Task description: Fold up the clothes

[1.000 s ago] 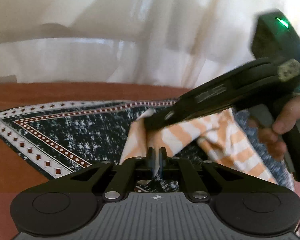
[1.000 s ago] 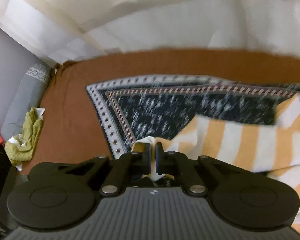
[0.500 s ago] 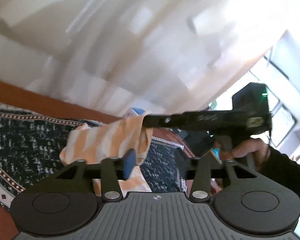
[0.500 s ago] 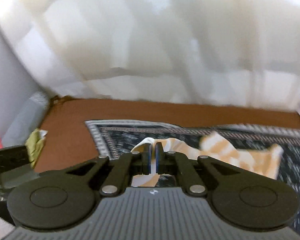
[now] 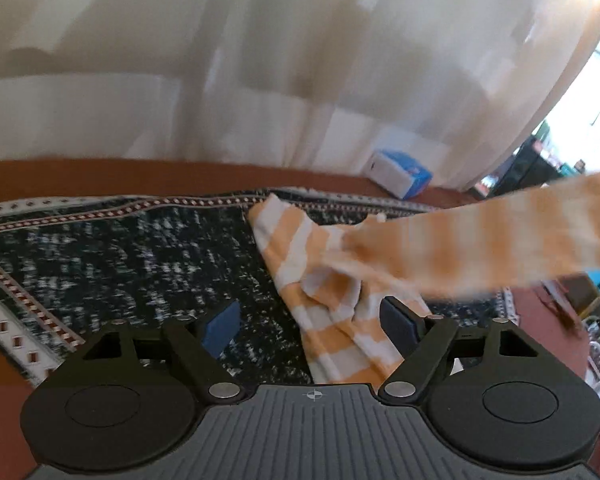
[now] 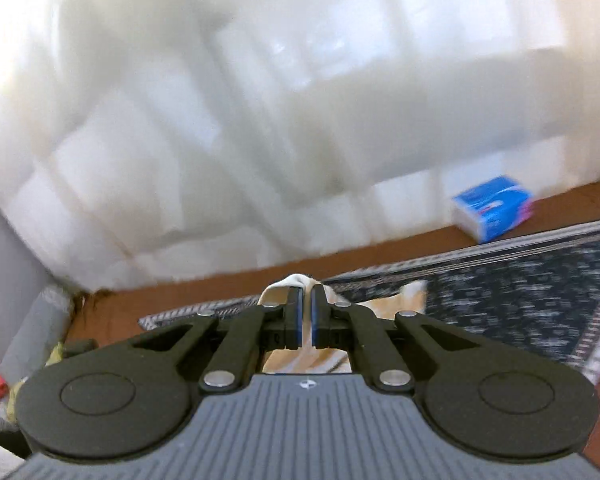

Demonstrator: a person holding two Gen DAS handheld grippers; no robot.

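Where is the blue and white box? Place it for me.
The blue and white box sits far right on the brown floor, against the white curtain, beyond the patterned rug.

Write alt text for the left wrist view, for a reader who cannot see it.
The left gripper hangs with its jaws wide open over an orange-and-white striped garment lying crumpled on a dark patterned rug. One blurred end of the garment stretches up and off to the right. Behind are white curtains and a blue-and-white box on the brown floor.

Pale curtains [image 5: 260, 60] hang behind a brown floor [image 6: 220, 292] with a dark patterned rug [image 5: 112, 248], daylight at right.
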